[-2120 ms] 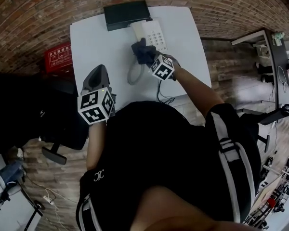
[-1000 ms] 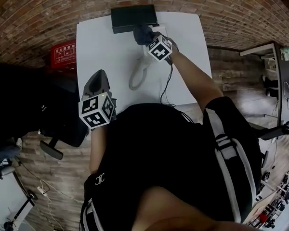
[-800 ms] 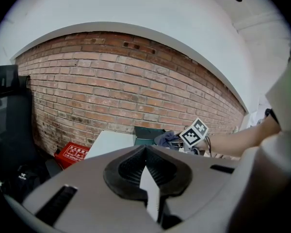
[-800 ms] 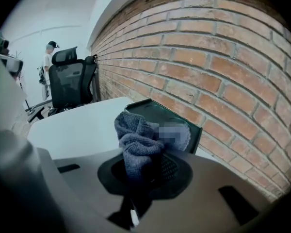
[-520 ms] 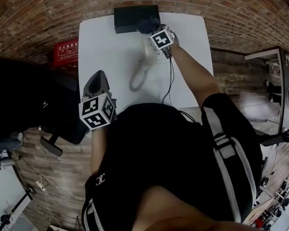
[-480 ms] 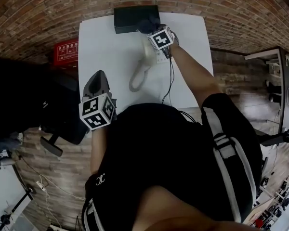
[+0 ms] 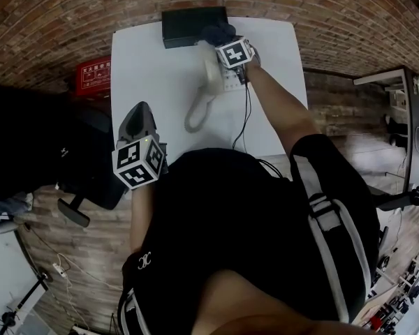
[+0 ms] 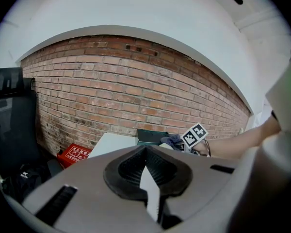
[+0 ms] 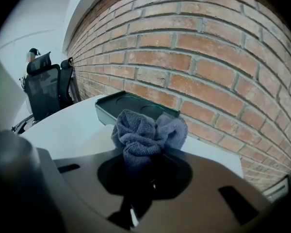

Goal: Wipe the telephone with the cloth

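A white telephone (image 7: 228,81) lies on the white table (image 7: 146,68), its curved handset (image 7: 197,110) stretched toward me. My right gripper (image 7: 224,40) reaches over the phone's far end and is shut on a bunched grey-blue cloth (image 7: 218,32). In the right gripper view the cloth (image 9: 146,131) bulges out of the right gripper (image 9: 144,160) and hides the phone. My left gripper (image 7: 141,112) hangs at the table's near left edge, away from the phone. In its own view the left gripper (image 8: 146,150) is shut, nothing held.
A dark tray (image 7: 193,25) sits at the table's back edge against the brick wall, just beyond the cloth. The phone cord (image 7: 240,128) runs off the near edge. A red box (image 7: 92,79) and a black office chair (image 7: 77,169) stand left of the table.
My right gripper has carried the cloth from the phone's near part along it to its far end by the tray. The left gripper has stayed put.
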